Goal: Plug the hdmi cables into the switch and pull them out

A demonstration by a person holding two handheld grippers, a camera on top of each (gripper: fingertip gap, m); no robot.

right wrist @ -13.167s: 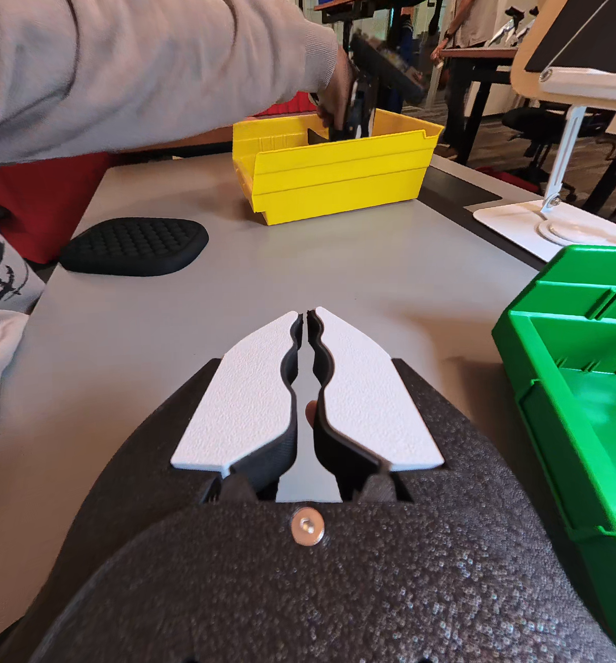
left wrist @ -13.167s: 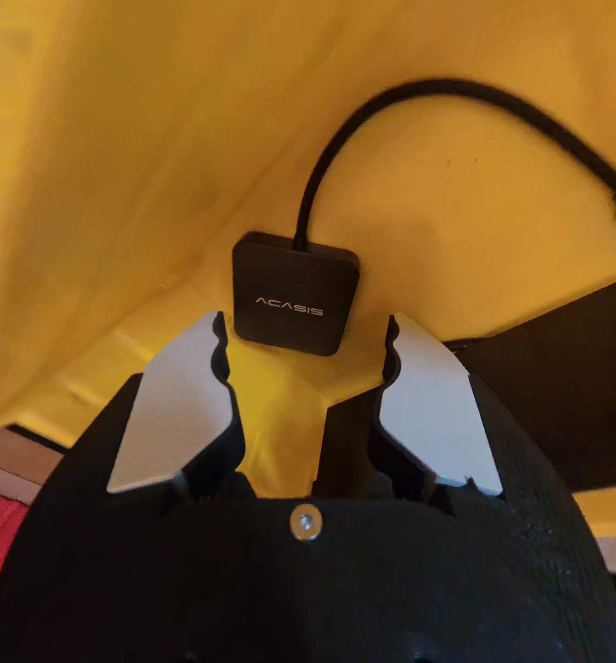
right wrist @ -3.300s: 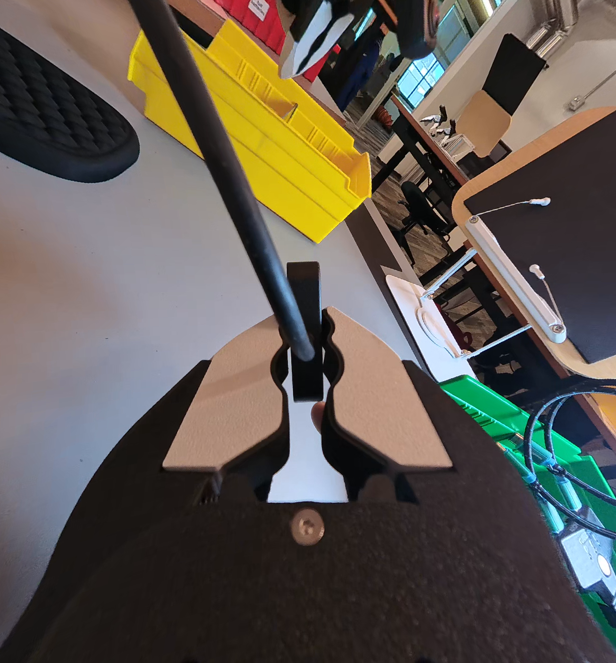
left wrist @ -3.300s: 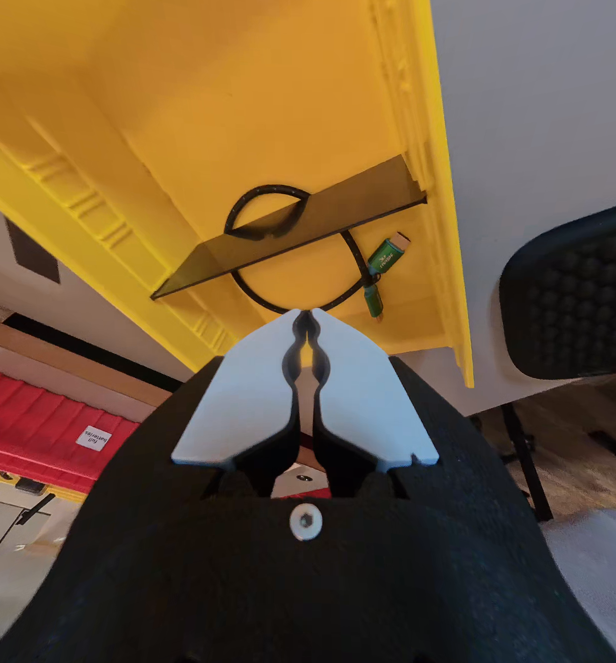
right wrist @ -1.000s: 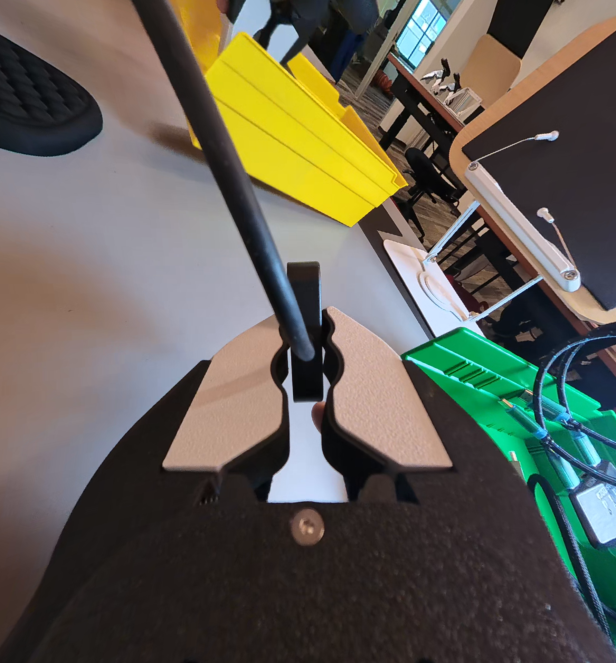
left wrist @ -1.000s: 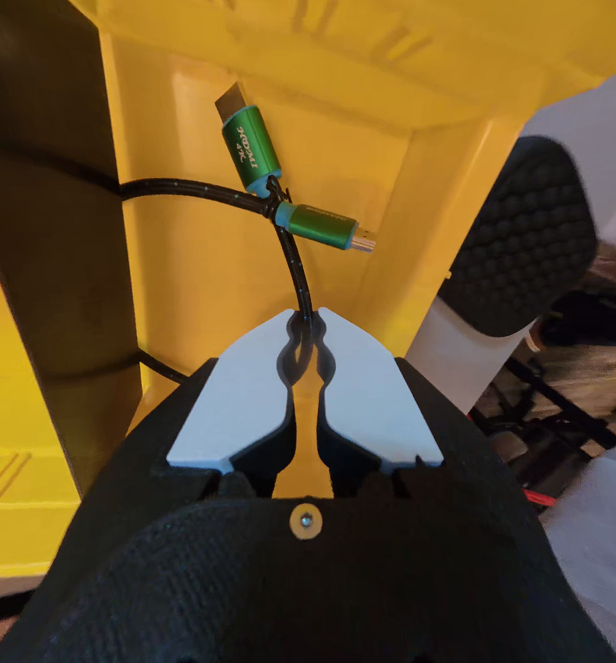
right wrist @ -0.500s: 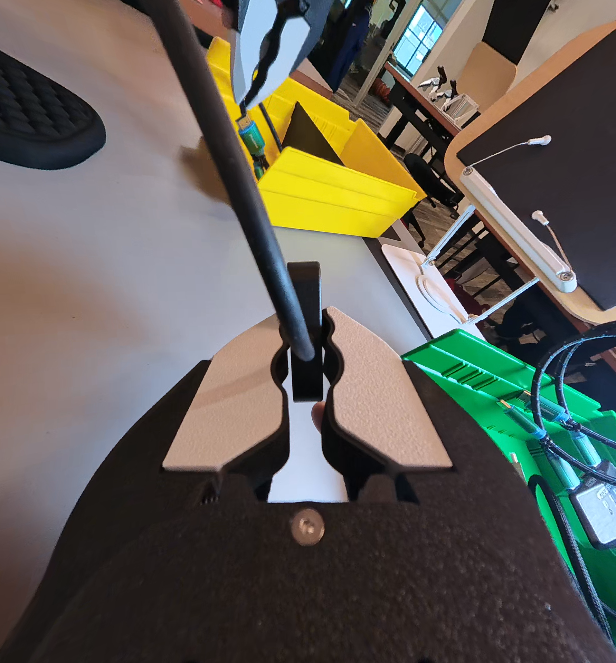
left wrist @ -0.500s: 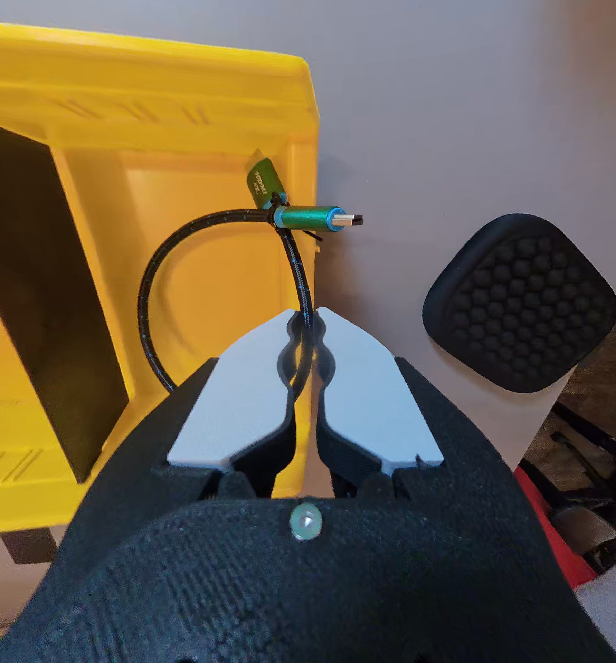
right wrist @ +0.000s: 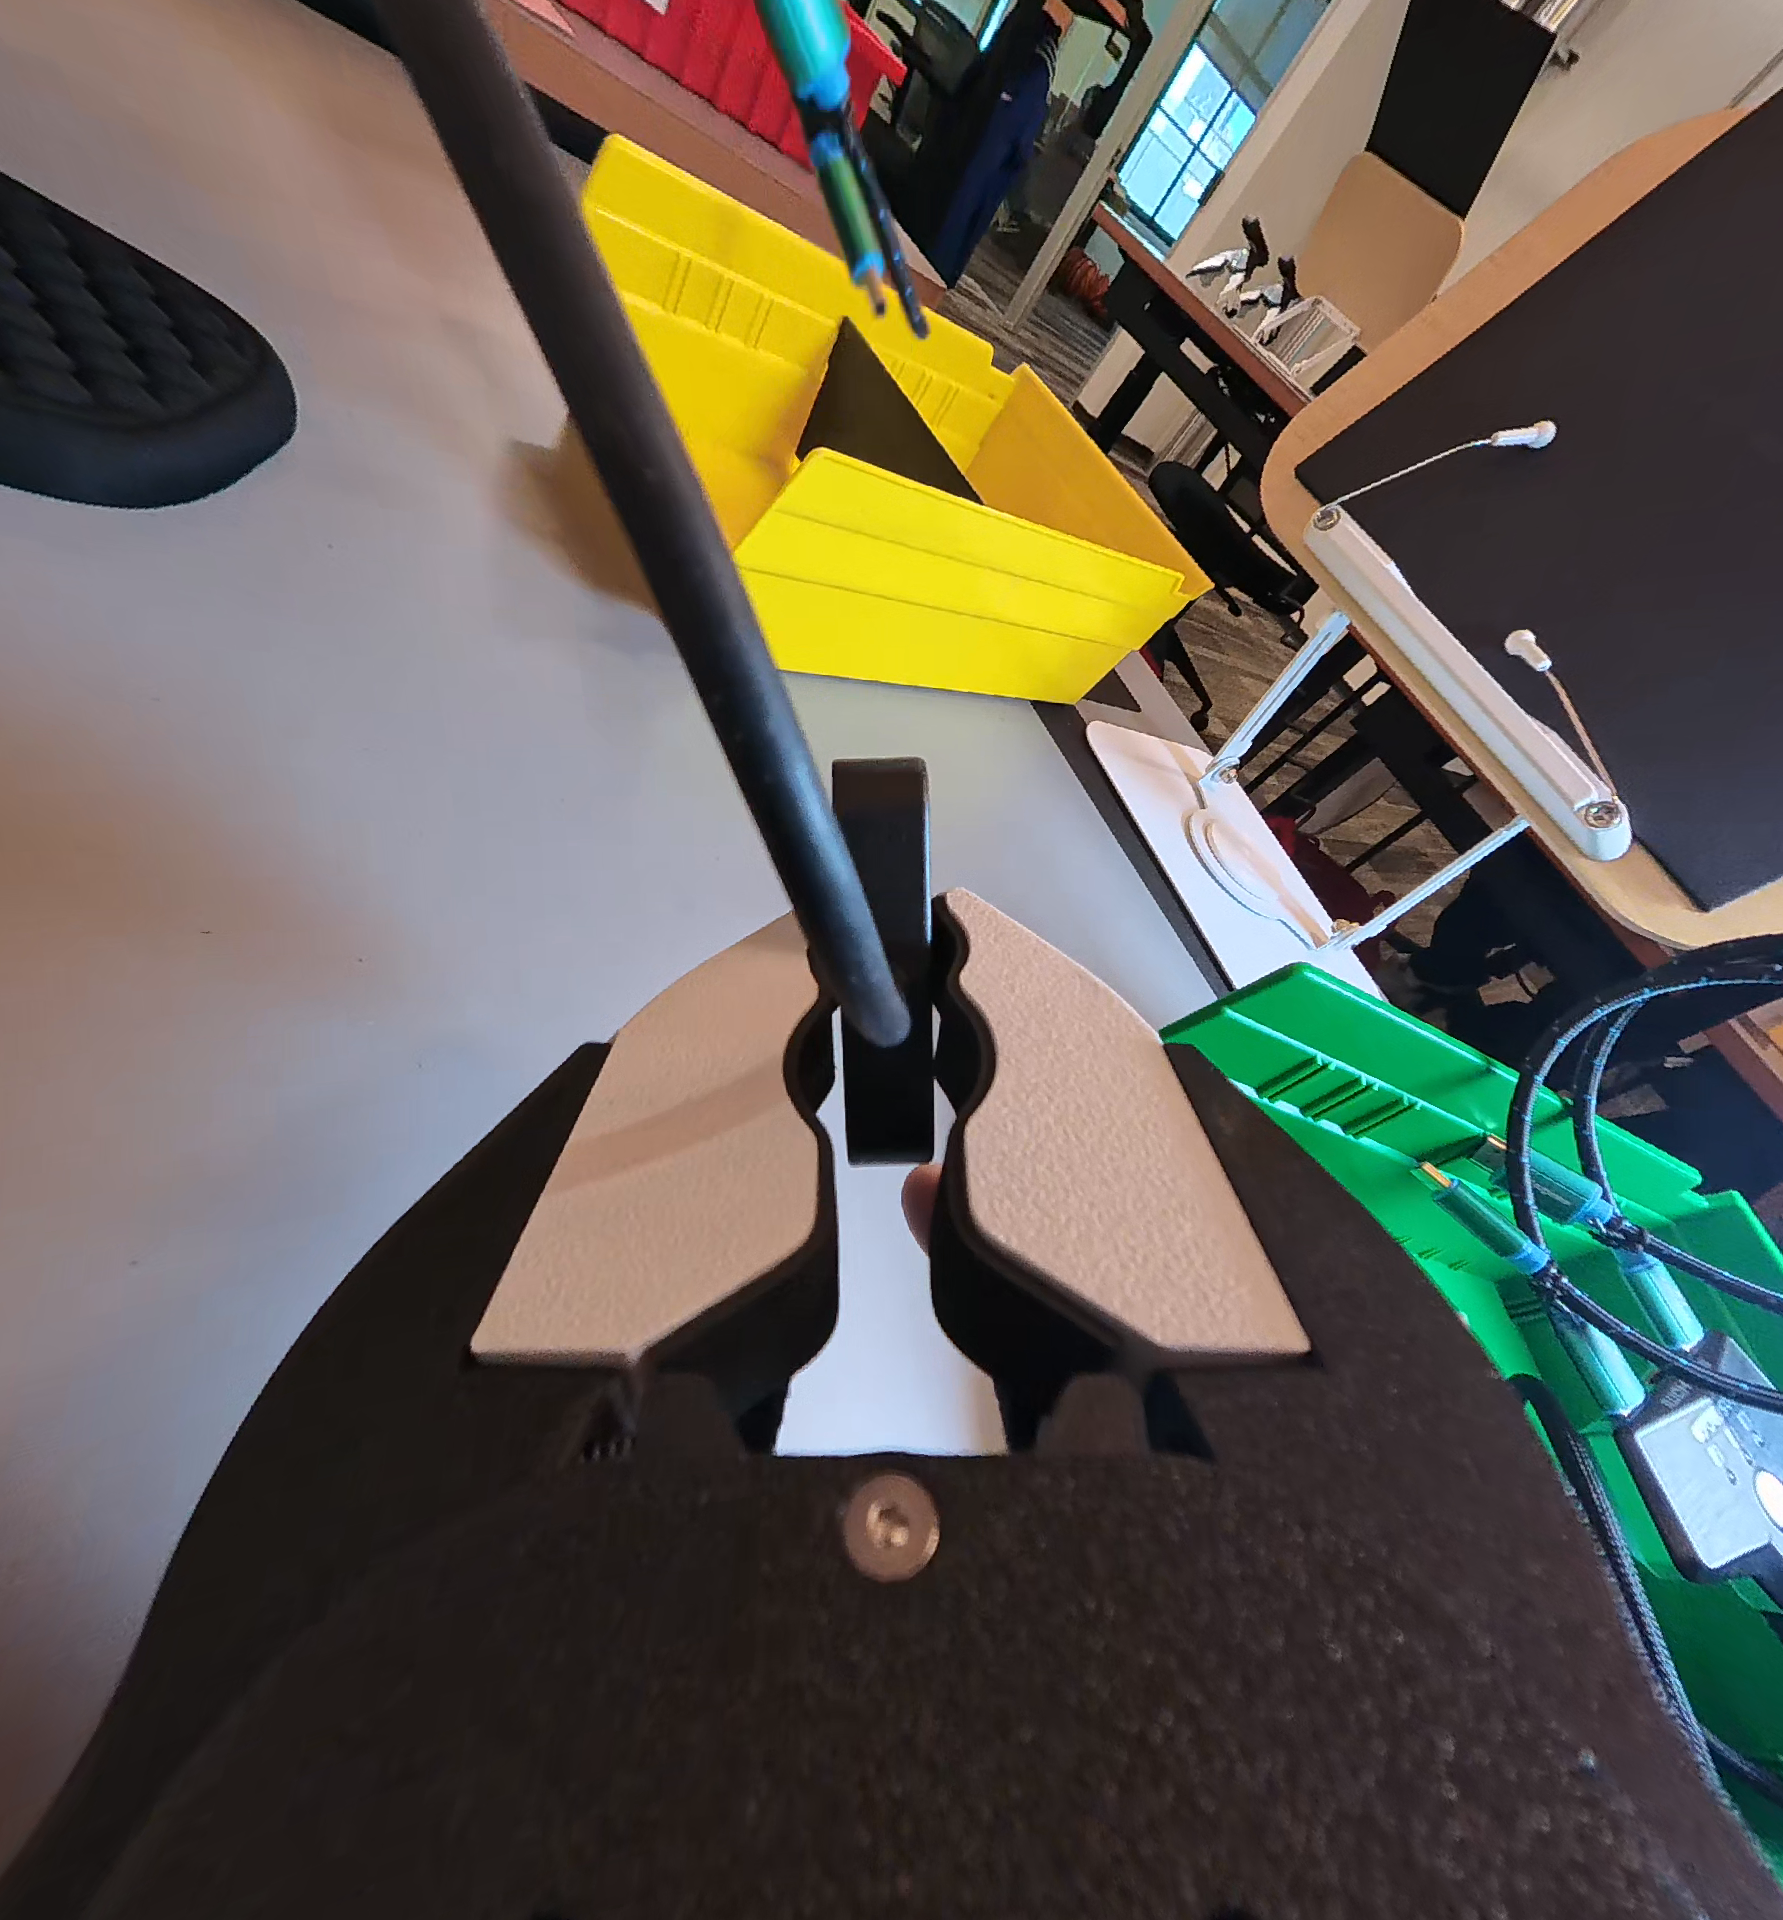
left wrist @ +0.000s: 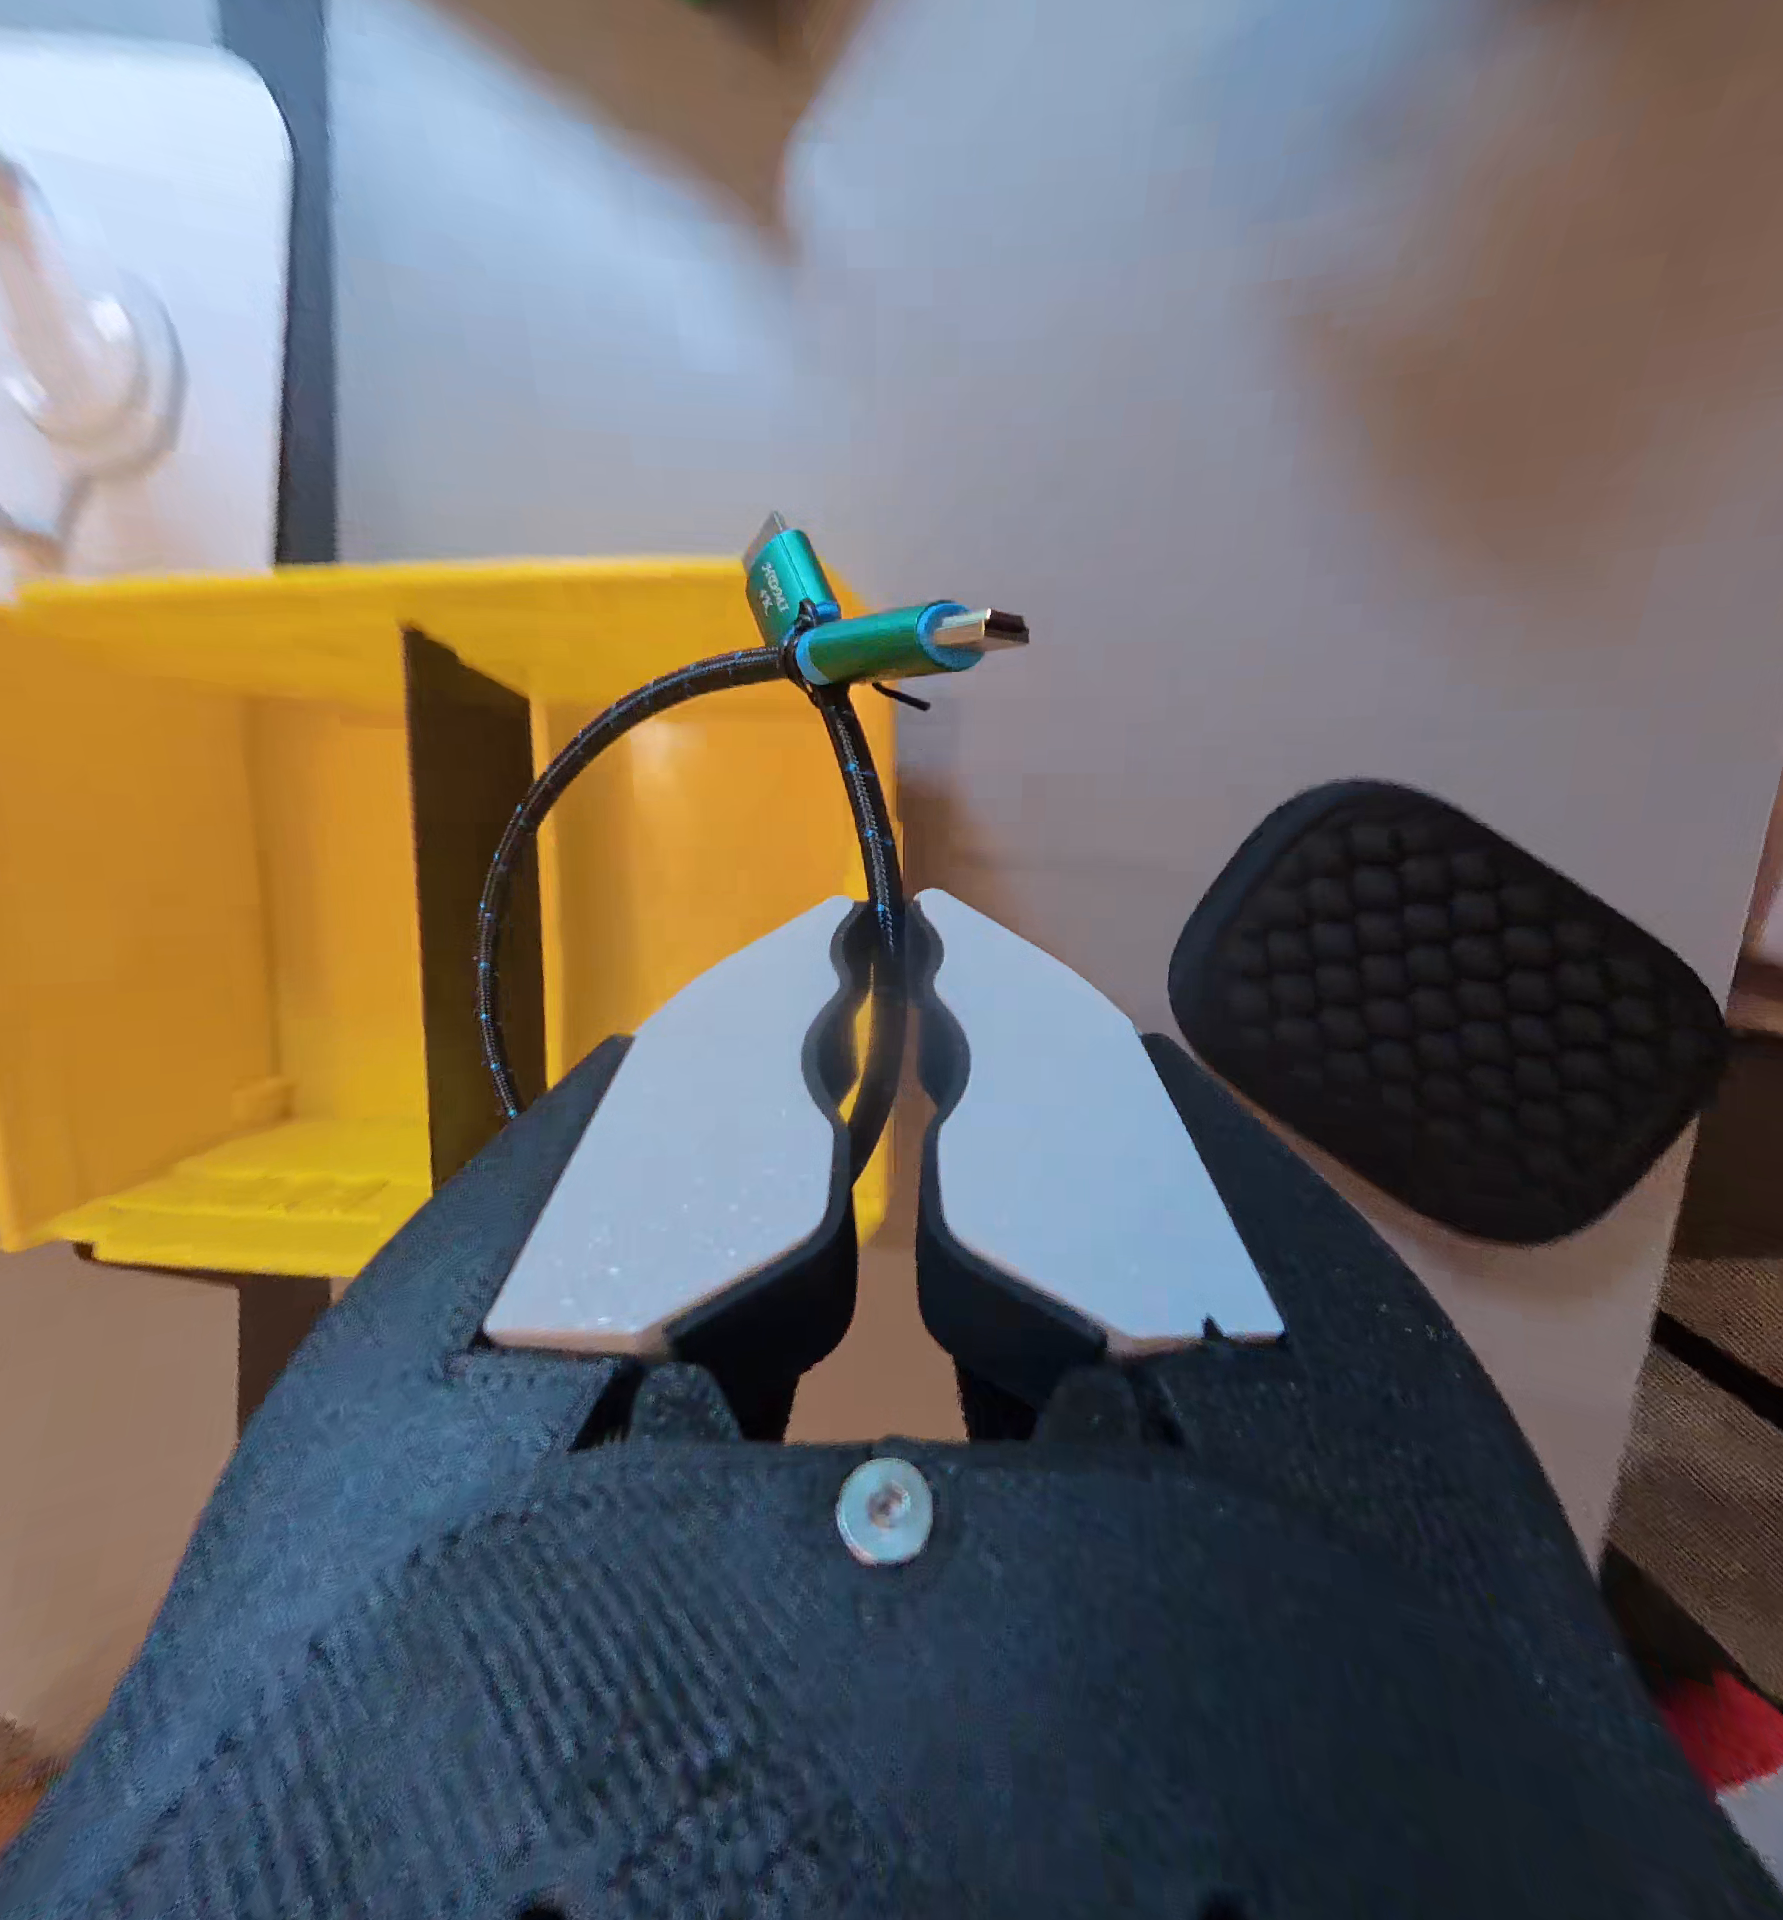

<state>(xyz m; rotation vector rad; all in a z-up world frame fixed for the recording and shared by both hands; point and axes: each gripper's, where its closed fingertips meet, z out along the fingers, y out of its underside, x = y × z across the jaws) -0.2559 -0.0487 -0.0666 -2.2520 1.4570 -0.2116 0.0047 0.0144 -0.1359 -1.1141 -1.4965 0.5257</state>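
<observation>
- Left tongs (left wrist: 882,914) are pinching the braided HDMI cable (left wrist: 871,831) right at the tips, a bit below where its two ends are tied together. My guess is that grip keeps the plugs out front and clear so one can be aimed at a port.
- Just beyond those tips the cable loops back down to the left, with both green plugs (left wrist: 866,639) sitting above the tongs. One points right with its gold end showing, the other angles up and away.
- Cable is black weave with blue flecks, and the plug shells are metallic green with light blue collars.
- Past the loop, left of the tongs, is a yellow bin (left wrist: 191,831). To the right, a black honeycomb pad (left wrist: 1438,1008) lies on the grey surface (left wrist: 1074,364).
- Right tongs (right wrist: 882,997) are clamped on a flat black piece (right wrist: 882,1039) with a smooth black lead (right wrist: 658,520) running up and away from it. I'd guess it's part of the switch, held steady for plugging, but I can't tell for sure.
- Off to the right of those tongs, a green bin (right wrist: 1334,1081) holds more cables.
</observation>
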